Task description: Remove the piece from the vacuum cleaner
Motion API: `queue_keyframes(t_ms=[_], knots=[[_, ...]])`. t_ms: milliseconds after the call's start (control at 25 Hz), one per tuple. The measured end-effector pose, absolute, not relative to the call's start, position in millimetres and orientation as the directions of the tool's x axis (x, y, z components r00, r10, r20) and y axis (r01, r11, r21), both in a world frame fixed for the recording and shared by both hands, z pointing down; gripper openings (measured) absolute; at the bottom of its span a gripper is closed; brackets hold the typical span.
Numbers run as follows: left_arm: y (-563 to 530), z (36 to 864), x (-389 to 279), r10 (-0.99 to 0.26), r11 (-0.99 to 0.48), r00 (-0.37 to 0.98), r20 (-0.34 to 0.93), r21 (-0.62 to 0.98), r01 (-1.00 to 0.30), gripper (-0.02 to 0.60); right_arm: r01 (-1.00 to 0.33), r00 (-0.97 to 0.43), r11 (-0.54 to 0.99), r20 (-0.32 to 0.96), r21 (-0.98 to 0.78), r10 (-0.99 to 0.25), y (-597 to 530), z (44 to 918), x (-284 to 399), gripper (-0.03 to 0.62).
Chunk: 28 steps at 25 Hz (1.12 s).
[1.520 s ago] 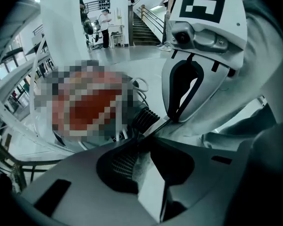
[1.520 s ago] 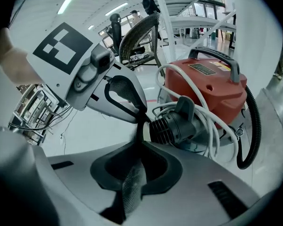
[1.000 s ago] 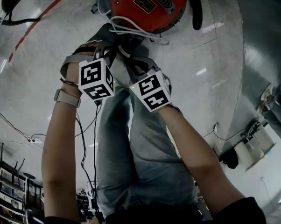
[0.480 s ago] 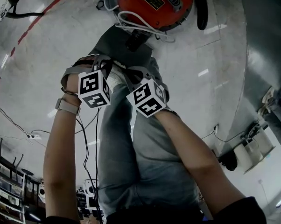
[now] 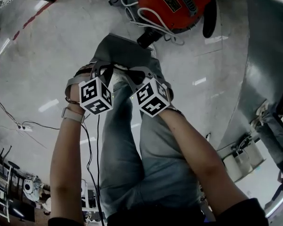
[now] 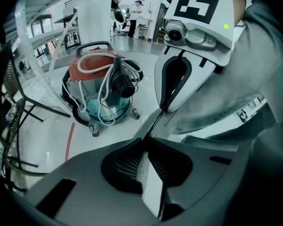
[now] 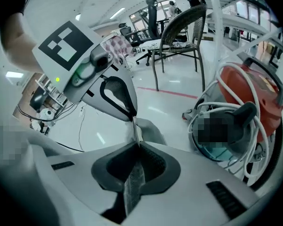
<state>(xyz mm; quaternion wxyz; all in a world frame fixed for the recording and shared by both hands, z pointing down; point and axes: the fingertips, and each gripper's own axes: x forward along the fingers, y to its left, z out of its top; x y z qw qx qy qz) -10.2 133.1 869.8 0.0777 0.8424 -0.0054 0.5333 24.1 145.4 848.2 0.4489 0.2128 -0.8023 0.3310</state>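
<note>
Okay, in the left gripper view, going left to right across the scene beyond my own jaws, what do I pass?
Dark wicker chair at the left edge → vacuum cleaner with the red lid and white cord → right gripper.

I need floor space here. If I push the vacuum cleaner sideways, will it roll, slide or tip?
It would probably roll, since the vacuum cleaner stands on small wheels. It looks squat and wide, so tipping seems unlikely. The white cord is only looped loosely around it and might slip off when the cleaner is shoved.
</note>
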Motion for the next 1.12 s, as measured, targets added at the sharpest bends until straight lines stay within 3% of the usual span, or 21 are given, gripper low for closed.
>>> queue_keyframes(t_ms=[480, 1120], knots=[[143, 792, -39, -0.034, -0.926, 0.452, 0.891, 0.143, -0.351, 0.054, -0.467, -0.526, 0.812, 0.848, -0.349, 0.062, 147, 771, -2, 0.043], [142, 620, -85, -0.129, -0.869, 0.473, 0.872, 0.131, -0.477, 0.054, -0.310, -0.539, 0.885, 0.831, -0.347, 0.137, 139, 599, -47, 0.043]])
